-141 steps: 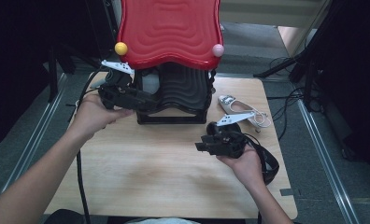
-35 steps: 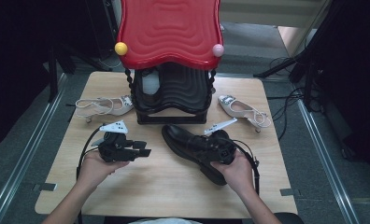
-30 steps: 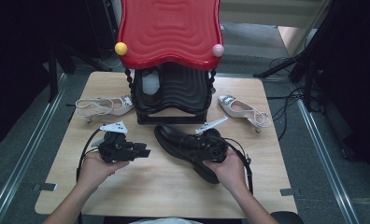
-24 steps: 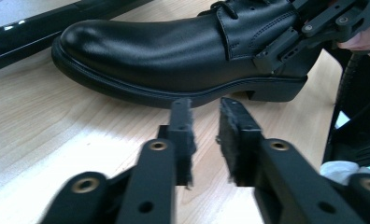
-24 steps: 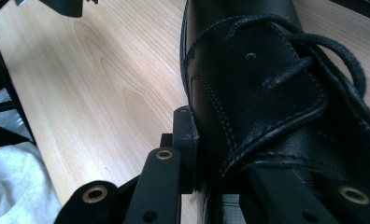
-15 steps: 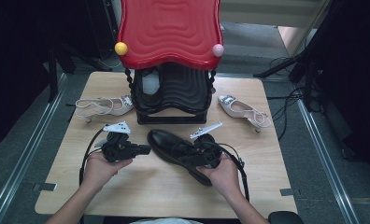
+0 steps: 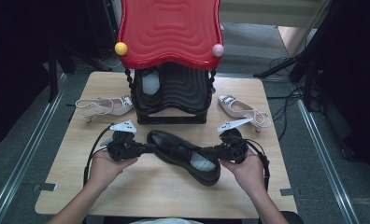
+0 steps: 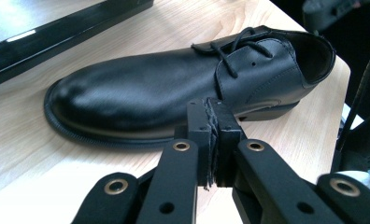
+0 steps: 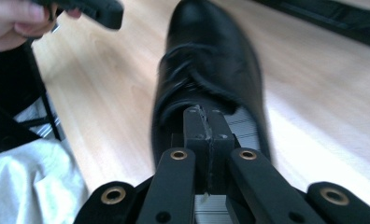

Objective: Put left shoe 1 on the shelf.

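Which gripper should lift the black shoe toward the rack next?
Right. The right gripper is shut at the heel collar of the black shoe, apparently pinching it. The left gripper is shut on nothing beside the toe, so it would have to open and regrip first.

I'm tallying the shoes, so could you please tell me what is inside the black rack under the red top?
Inside the black rack, a pale, shoe-like item sits at its left; the red top hides the rest.

Red-topped rack [image 7: 170,28] (two pale heels [image 7: 103,106] alongside)
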